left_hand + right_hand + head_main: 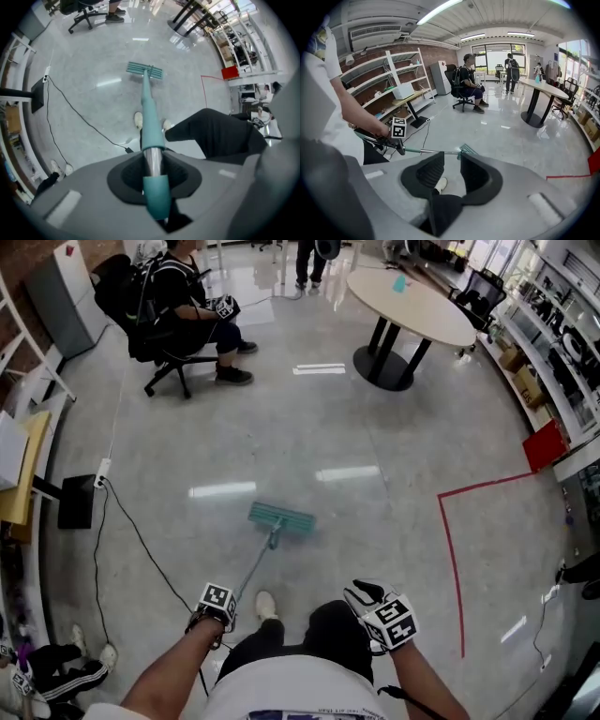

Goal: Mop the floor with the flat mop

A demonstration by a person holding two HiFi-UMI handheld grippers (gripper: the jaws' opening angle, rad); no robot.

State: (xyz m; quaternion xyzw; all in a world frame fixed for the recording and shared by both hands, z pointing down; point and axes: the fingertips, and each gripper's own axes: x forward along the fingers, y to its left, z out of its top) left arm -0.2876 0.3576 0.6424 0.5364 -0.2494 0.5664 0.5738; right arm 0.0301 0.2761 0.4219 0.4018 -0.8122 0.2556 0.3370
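The flat mop's teal head (281, 518) lies flat on the glossy grey floor ahead of my feet. Its thin handle (251, 572) slants back to my left gripper (217, 604), which is shut on it. In the left gripper view the teal and metal handle (151, 122) runs out between the jaws of the left gripper (152, 161) down to the mop head (144, 71). My right gripper (380, 610) hovers beside my right knee, off the mop. In the right gripper view the right gripper (452, 161) stands open and empty, with the mop handle (431, 152) crossing beyond it.
A black cable (141, 540) runs from a power strip (101, 472) across the floor at my left. Red tape (450, 540) marks the floor at right. A round table (412, 306) stands far right, and a seated person (187, 310) on an office chair far left. Shelves line both side walls.
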